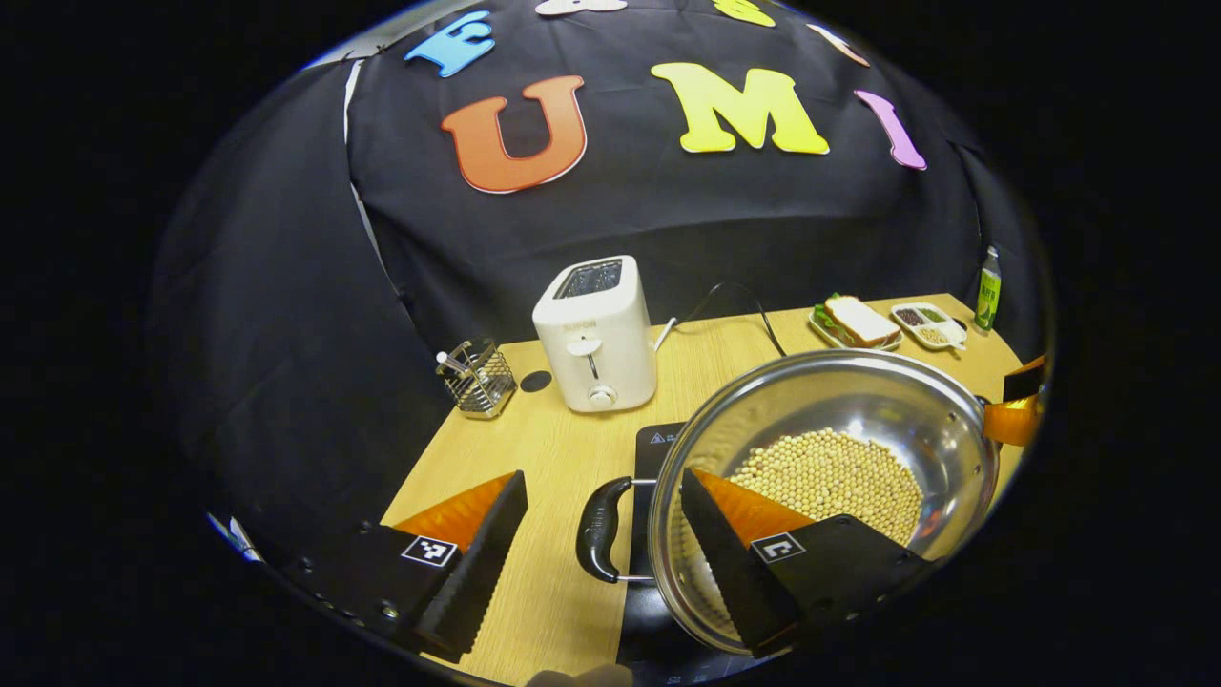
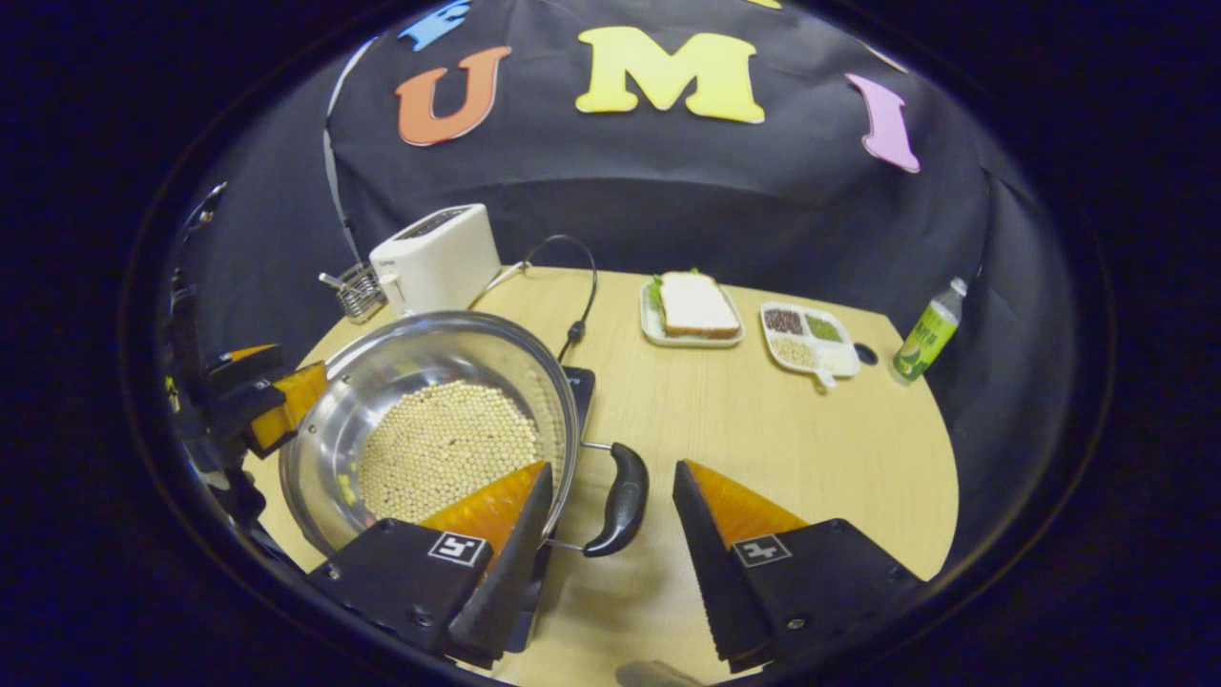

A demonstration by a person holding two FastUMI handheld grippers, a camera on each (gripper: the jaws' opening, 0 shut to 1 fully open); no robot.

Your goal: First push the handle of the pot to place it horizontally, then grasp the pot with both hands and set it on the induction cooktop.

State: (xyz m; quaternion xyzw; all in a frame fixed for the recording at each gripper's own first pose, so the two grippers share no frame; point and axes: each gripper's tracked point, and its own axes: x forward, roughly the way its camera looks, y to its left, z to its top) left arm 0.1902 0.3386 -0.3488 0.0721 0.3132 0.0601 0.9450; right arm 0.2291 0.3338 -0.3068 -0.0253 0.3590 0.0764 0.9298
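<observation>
Left gripper (image 1: 603, 534) and right gripper (image 2: 610, 520), each with jaws wide apart; fingers level, pointing forward

shiny steel pot (image 1: 858, 401), glossy black handle (image 1: 599, 530), matt wood table (image 2: 763, 429)

A light wood-grain surface (image 2: 763, 429) with a rounded edge stands before a wall of draped black cloth (image 2: 668, 191), which hangs in soft folds and closes the booth on all sides. Even overhead light casts soft shadows on the wood.
</observation>
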